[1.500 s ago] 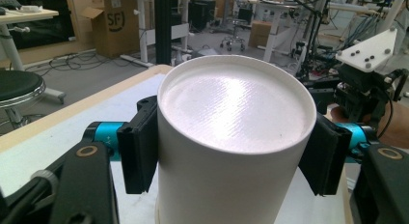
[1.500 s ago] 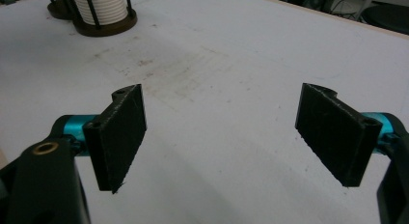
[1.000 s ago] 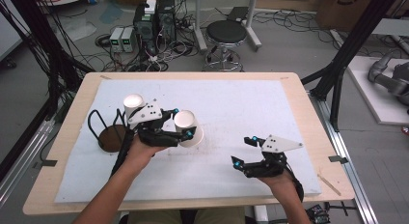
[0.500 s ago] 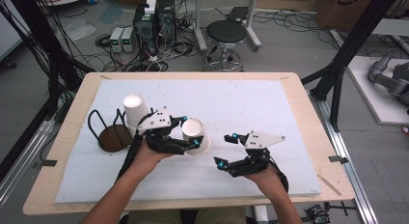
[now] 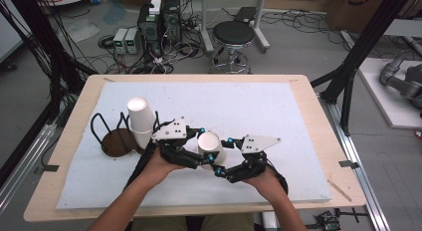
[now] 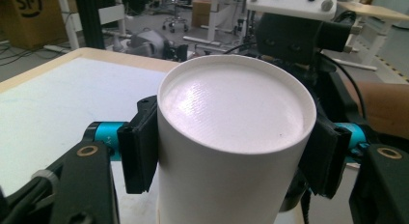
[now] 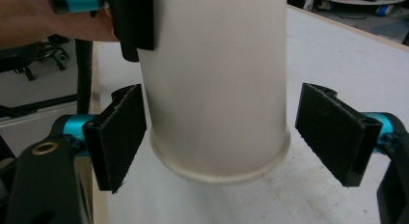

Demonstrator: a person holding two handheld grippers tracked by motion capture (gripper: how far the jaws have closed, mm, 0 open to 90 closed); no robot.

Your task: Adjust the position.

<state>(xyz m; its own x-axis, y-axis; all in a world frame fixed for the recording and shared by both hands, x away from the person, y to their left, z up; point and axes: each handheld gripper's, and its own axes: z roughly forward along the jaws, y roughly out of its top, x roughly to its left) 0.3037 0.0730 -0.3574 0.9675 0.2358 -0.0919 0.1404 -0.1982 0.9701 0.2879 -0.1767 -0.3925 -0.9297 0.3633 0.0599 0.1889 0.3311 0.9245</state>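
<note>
Left tool (image 5: 206, 152) clamping inverted white paper cup (image 5: 210, 145) above worktop (image 5: 259, 111), right tool (image 7: 219, 137) wide open around cup's rim, unpressed, seen from right gripper view, high view adding cup stack (image 5: 141, 120) beside wire rack (image 5: 112, 136)

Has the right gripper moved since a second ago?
Yes. The right gripper has shifted left across the white mat, away from the table's right edge, up to the held cup.

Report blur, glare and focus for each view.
High view: soft, evenly lit, no glare on the table. Left gripper view: white cup sharp, soft sheen on its upturned base, background slightly soft. Right gripper view: the cup's rim is blurred, the pads crisper; the left gripper looms dark at top.
</note>
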